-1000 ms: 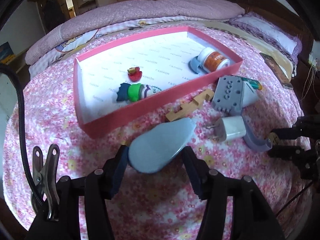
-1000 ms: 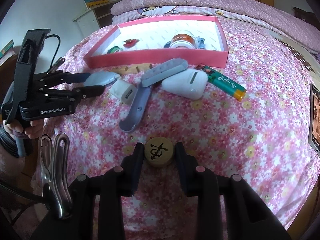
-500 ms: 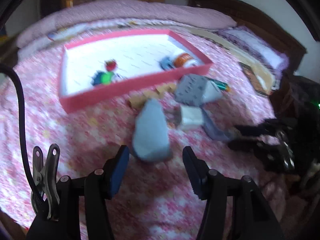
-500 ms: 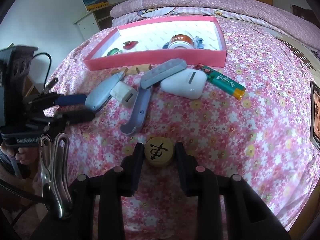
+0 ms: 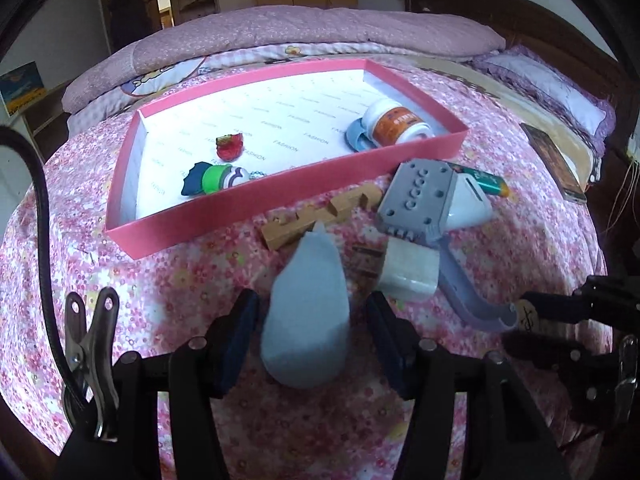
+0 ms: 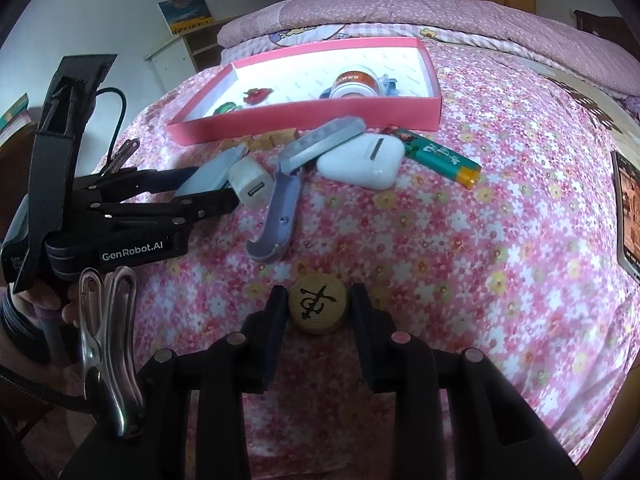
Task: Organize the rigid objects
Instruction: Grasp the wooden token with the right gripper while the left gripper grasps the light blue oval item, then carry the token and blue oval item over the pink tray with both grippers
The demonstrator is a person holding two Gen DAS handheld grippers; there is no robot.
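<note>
A pale blue teardrop-shaped piece (image 5: 306, 312) lies on the flowered bedspread between the fingers of my left gripper (image 5: 310, 332); the jaws stand apart on either side with gaps, open. It also shows in the right wrist view (image 6: 212, 174). My right gripper (image 6: 319, 312) is shut on a round wooden chess piece (image 6: 318, 307) with a black character, low over the bedspread. The pink tray (image 5: 248, 204) holds a red toy (image 5: 229, 146), a green-blue toy (image 5: 210, 178) and a white jar (image 5: 394, 122).
Near the tray lie a wooden notched block (image 5: 320, 216), a white charger plug (image 5: 410, 270), a grey studded plate (image 5: 418, 196), a curved grey-blue handle (image 6: 276, 216), a white earbud case (image 6: 362, 158) and a green lighter (image 6: 436, 156). A book (image 6: 628, 204) lies at right.
My left gripper let go of the pale blue piece, which now lies on the bedspread between the open fingers, pointing away. The right gripper has stayed shut on the chess piece.
</note>
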